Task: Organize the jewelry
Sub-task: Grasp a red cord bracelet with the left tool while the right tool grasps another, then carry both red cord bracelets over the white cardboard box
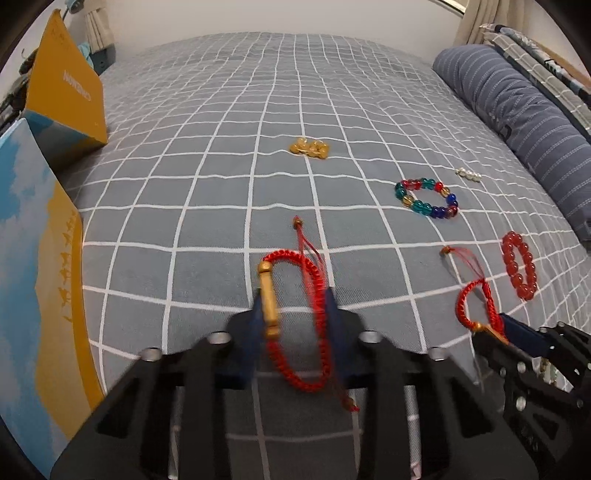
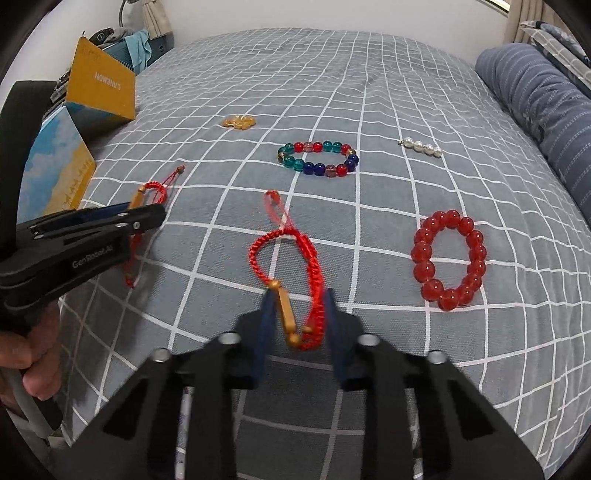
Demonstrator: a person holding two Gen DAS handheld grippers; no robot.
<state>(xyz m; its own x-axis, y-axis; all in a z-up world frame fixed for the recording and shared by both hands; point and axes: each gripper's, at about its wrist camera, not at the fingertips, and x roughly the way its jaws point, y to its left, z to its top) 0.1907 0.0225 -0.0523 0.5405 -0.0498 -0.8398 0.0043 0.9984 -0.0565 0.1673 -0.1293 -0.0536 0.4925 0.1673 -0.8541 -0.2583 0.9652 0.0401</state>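
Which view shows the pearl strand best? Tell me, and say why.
The right wrist view. There the pearl strand lies unobstructed on the checked bedspread, and its separate white beads can be told apart. In the left wrist view the same strand appears only as a small, pale cluster near the pillow, beads barely distinguishable.

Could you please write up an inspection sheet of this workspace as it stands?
Surface: bed with grey checked sheet.
Job's things: two red cord bracelets, one in the left tongs, one in the right tongs; red bead bracelet, multicolour bead bracelet, pearl strand and gold piece lying apart on the sheet.
Clutter: yellow box, open, at the left edge.
Grippers: both tongs appear shut on their bracelets.
Cables: nothing seen.
Surroundings: striped bolster, curtain.
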